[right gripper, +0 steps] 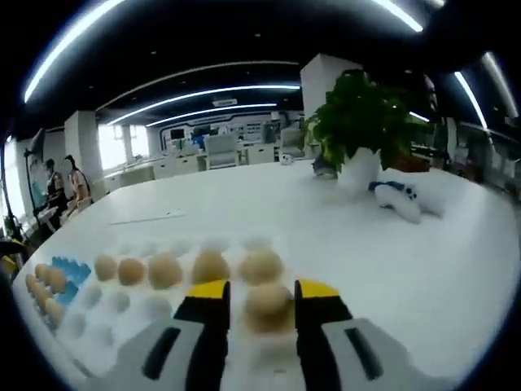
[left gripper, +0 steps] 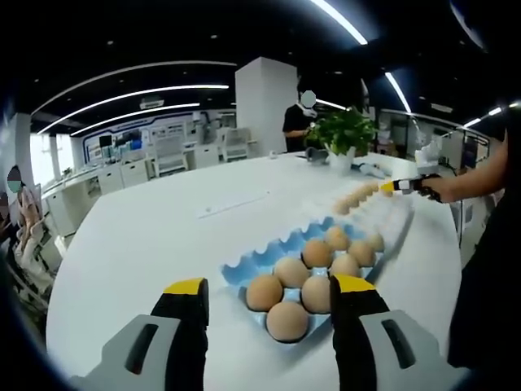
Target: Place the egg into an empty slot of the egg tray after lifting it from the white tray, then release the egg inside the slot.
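In the left gripper view, the left gripper was held low over the white worktop, with its yellow-tipped jaws spread wide and nothing between them. Just ahead of the jaws, and partly between their tips, lay the blue egg tray with brown eggs sitting in its near slots. Beyond it, further ahead and to the right of the jaws, the white tray carried a row of eggs, and the person's forearm reached across to it with the right gripper at its end.

In the right gripper view, the right gripper pointed down toward the white tray. One pale brown egg sat between the jaws; the picture was blurred, so I cannot tell if the jaws were already pressing on it. A row of similar eggs lay just ahead of the jaws and to their left. The blue egg tray was at the far left. No writing could be read anywhere.
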Demonstrator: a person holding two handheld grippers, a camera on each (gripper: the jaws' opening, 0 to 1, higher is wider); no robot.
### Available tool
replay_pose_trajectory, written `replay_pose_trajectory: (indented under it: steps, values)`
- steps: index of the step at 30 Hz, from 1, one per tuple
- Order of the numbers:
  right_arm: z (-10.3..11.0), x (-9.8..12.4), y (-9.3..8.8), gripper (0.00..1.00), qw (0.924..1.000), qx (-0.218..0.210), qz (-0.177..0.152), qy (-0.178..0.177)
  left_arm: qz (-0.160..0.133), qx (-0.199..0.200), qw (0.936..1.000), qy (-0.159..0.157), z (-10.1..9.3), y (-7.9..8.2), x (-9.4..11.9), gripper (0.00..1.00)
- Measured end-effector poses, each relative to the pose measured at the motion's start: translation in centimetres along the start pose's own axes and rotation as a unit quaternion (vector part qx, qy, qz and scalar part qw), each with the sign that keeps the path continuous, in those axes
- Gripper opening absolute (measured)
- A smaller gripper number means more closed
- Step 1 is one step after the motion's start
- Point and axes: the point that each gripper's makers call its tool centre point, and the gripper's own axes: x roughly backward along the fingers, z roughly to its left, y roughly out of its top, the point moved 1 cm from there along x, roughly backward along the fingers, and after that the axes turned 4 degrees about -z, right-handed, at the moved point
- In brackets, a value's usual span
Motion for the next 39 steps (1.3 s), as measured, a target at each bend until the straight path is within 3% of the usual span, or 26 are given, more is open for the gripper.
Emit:
replay_pose_trajectory:
  steps: [2, 3, 5, 7, 13, 16, 19, 22, 27, 33, 35, 39]
  values:
    - [-0.1, -0.2, -0.6, 0.36, 0.9999, 0.010, 0.011, 0.000, 0.000, -0.002, 1.0000, 0.000, 0.0, 0.0, 0.0, 0.60]
    - [0.0, -0.3, -1.3, 0.36, 0.9990, 0.036, 0.025, 0.004, 0.001, -0.003, 1.0000, 0.000, 0.0, 0.0, 0.0, 0.60]
    - [0.3, -0.6, -0.7, 0.35, 0.9954, 0.094, 0.010, 0.014, 0.000, -0.002, 1.0000, 0.000, 0.0, 0.1, 0.0, 0.60]
    - [0.1, -0.7, -0.8, 0.33, 0.9985, 0.052, 0.015, 0.006, 0.001, -0.004, 1.0000, 0.000, 0.0, 0.2, 0.0, 0.60]
    - [0.3, -0.8, -0.6, 0.28, 0.9950, 0.096, 0.022, 0.018, -0.001, -0.005, 1.0000, -0.001, 0.0, 0.4, -0.2, 0.60]
    - [-0.1, -0.7, -0.5, 0.27, 0.9966, 0.078, 0.020, 0.014, -0.002, -0.007, 1.0000, -0.003, -0.1, 0.5, -0.3, 0.60]
    - [-0.2, 0.1, 1.3, 0.27, 0.9966, 0.082, -0.010, -0.001, -0.004, -0.005, 1.0000, -0.001, -0.1, 0.5, -0.1, 0.60]
    - [0.4, 0.7, 2.7, 0.27, 0.9976, 0.064, -0.026, 0.007, -0.001, -0.002, 1.0000, 0.002, 0.3, 0.2, 0.0, 0.60]
    - [2.7, 1.2, 4.1, 0.27, 0.9967, 0.060, -0.045, 0.031, -0.002, -0.001, 1.0000, 0.002, 0.3, 0.2, -0.1, 0.60]
    - [6.7, 1.5, 4.3, 0.27, 0.9955, 0.022, -0.051, 0.077, -0.002, -0.004, 1.0000, 0.000, 0.2, 0.3, -0.1, 0.60]
    - [10.0, 1.9, 4.1, 0.27, 0.9913, 0.024, -0.052, 0.119, -0.002, -0.001, 1.0000, 0.001, 0.2, 0.2, -0.1, 0.60]
    - [13.8, 2.2, 3.6, 0.28, 0.9854, 0.016, -0.045, 0.163, 0.000, -0.004, 1.0000, 0.002, 0.2, 0.1, 0.0, 0.61]
